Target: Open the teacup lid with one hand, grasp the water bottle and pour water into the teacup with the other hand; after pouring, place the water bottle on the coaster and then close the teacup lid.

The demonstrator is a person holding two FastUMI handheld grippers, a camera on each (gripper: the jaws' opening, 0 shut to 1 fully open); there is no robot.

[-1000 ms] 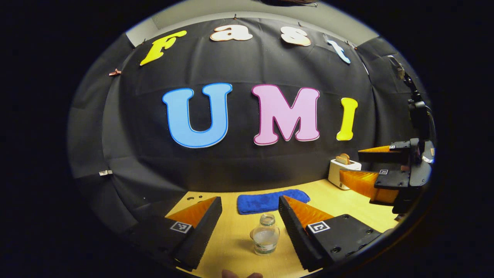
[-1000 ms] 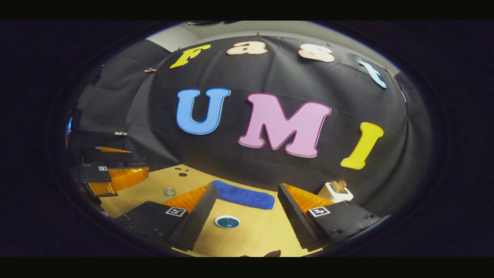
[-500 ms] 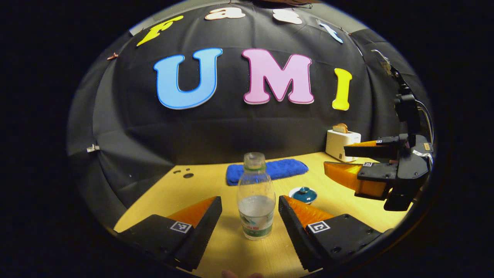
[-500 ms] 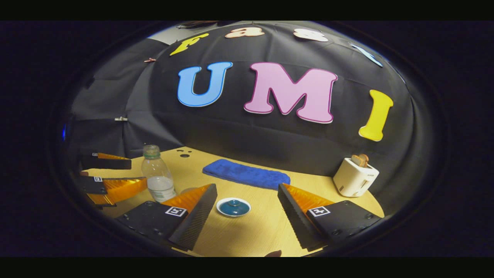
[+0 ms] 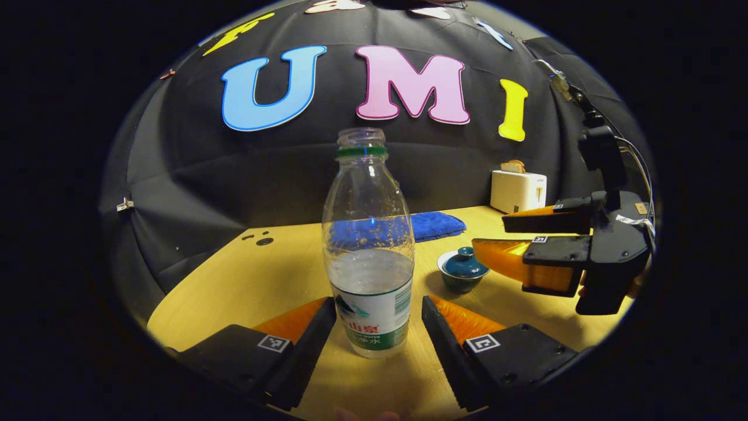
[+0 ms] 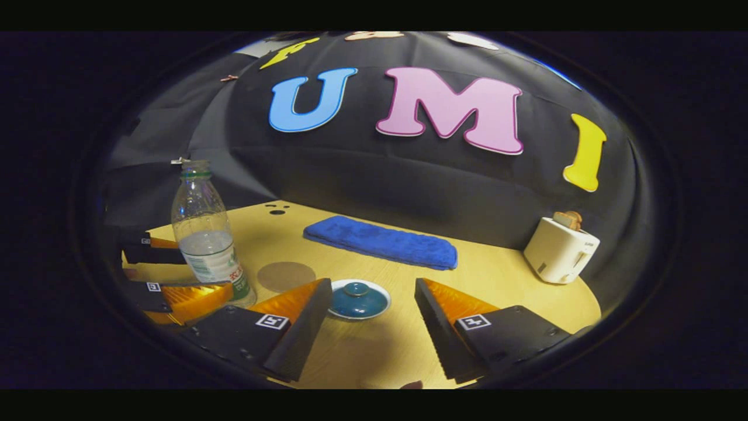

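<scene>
A clear uncapped water bottle (image 5: 368,245), partly full, stands upright on the wooden table. My left gripper (image 5: 378,304) is open, with the bottle's base between its fingers; I cannot tell whether either finger touches it. The teal teacup with its lid on (image 5: 463,270) sits to the bottle's right. In the right gripper view, my right gripper (image 6: 372,285) is open just before the lidded teacup (image 6: 357,298). Left of the cup lies a round brown coaster (image 6: 286,276), with the bottle (image 6: 207,234) beyond it. The right gripper (image 5: 489,231) hovers beside the cup in the left gripper view.
A folded blue towel (image 6: 380,241) lies along the back of the table (image 6: 497,280). A white toaster (image 6: 560,248) with bread in it stands at the far right. The black cloth wall closes the back.
Both grippers have come down and forward. The bottle now stands tall between the left fingers, and the teacup sits closer to the right gripper's fingers. The coaster has come into sight.
</scene>
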